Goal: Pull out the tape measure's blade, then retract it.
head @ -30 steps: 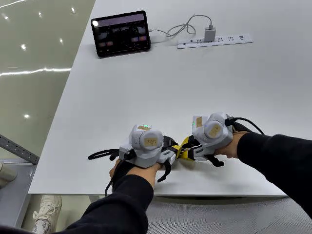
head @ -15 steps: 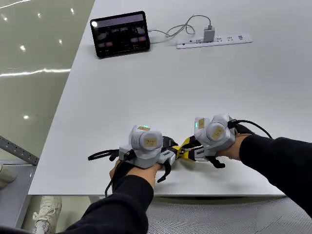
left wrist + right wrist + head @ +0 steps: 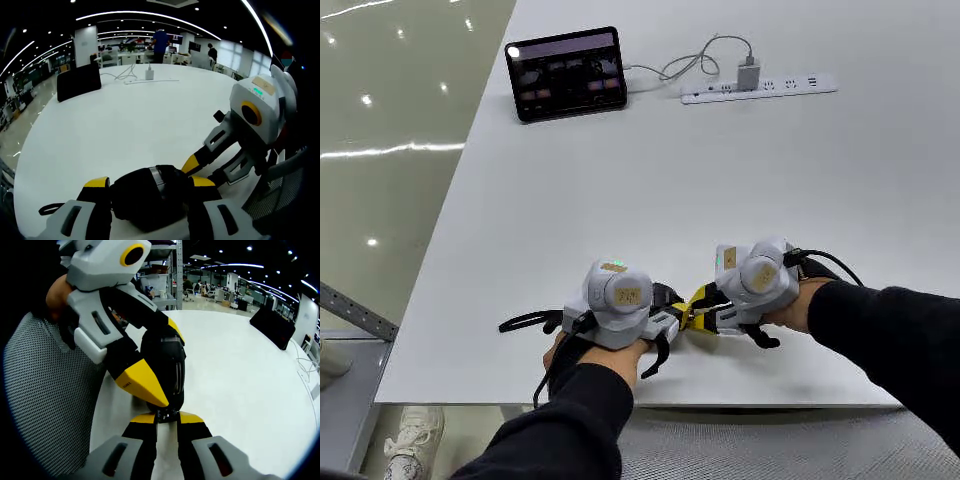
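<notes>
A black tape measure [image 3: 150, 200] lies on the white table near its front edge, and its case sits between the yellow-tipped jaws of my left gripper [image 3: 150, 182], which is shut on it. In the right gripper view the case [image 3: 165, 365] stands just ahead of my right gripper [image 3: 167, 418], whose jaws are pinched on the small blade tip at the case's mouth. In the head view the left gripper [image 3: 672, 306] and right gripper [image 3: 700, 308] meet tip to tip around the tape measure [image 3: 665, 294]. No length of blade shows.
A dark tablet [image 3: 567, 72] stands at the table's far left. A white power strip [image 3: 760, 87] with a charger and cable lies at the back. A black strap [image 3: 525, 320] trails left of the left gripper. Grey mesh [image 3: 770, 445] lies below the table's front edge [image 3: 740, 403].
</notes>
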Tool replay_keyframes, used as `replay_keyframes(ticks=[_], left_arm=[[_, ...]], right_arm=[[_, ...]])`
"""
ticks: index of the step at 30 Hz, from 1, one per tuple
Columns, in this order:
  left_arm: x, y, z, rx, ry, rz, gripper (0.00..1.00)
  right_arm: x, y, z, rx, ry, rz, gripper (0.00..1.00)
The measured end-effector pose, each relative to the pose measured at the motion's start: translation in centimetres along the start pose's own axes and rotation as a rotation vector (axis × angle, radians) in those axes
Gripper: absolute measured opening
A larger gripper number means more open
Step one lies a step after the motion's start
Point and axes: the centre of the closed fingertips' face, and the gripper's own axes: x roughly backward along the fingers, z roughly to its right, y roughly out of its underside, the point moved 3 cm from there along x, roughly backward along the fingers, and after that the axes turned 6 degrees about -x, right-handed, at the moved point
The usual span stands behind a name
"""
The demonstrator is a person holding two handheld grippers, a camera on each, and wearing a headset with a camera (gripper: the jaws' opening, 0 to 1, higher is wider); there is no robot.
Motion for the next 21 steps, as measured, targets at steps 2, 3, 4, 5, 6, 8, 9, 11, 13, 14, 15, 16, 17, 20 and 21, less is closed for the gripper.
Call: replay_keyframes(ticks=[2, 3, 4, 5, 6, 8, 9, 11, 13, 14, 15, 16, 17, 20, 21], left_arm=[[0.0, 0.0, 0.0, 0.0, -0.001, 0.0, 0.57], [0.0, 0.0, 0.0, 0.001, -0.001, 0.0, 0.57], [0.0, 0.0, 0.0, 0.001, -0.001, -0.001, 0.58], [0.0, 0.0, 0.0, 0.0, 0.0, 0.0, 0.58], [0.0, 0.0, 0.0, -0.002, -0.001, 0.001, 0.58], [0.0, 0.0, 0.1, 0.0, -0.004, -0.002, 0.59], [0.0, 0.0, 0.0, -0.003, -0.004, 0.001, 0.59], [0.0, 0.0, 0.0, -0.003, 0.001, 0.004, 0.6], [-0.1, -0.1, -0.1, -0.003, 0.011, 0.002, 0.6], [-0.1, -0.1, 0.0, -0.003, 0.012, -0.002, 0.6], [0.0, -0.1, 0.0, -0.008, 0.012, -0.004, 0.6], [0.0, 0.0, 0.0, -0.008, 0.013, -0.004, 0.6], [0.0, 0.0, 0.0, -0.01, 0.016, -0.003, 0.6], [0.1, -0.1, -0.1, -0.001, 0.042, -0.014, 0.6], [0.2, -0.1, -0.2, 0.008, 0.06, -0.018, 0.6]], right_arm=[[0.0, 0.0, 0.1, -0.001, -0.002, 0.0, 0.1], [0.0, 0.0, 0.0, -0.001, -0.002, -0.003, 0.11], [0.0, 0.0, 0.0, -0.001, -0.002, -0.005, 0.11], [0.0, -0.1, 0.0, -0.001, -0.001, -0.009, 0.11], [0.0, -0.1, 0.0, -0.004, 0.001, -0.012, 0.11], [0.0, -0.1, 0.0, -0.018, 0.009, -0.018, 0.12], [0.0, -0.1, 0.0, -0.022, 0.011, -0.017, 0.12], [0.1, 0.0, 0.3, -0.036, 0.025, -0.012, 0.14], [0.1, 0.0, 0.5, -0.062, 0.031, -0.011, 0.17], [0.2, 0.0, 0.4, -0.057, 0.029, -0.01, 0.17], [0.2, 0.0, 0.4, -0.052, 0.031, -0.009, 0.17], [0.3, 0.0, 0.4, -0.05, 0.035, -0.01, 0.18], [0.3, 0.0, 0.4, -0.053, 0.038, -0.01, 0.18], [1.1, -0.1, 0.5, -0.1, 0.042, 0.014, 0.22], [1.5, 0.1, 0.7, -0.11, 0.046, 0.015, 0.25]])
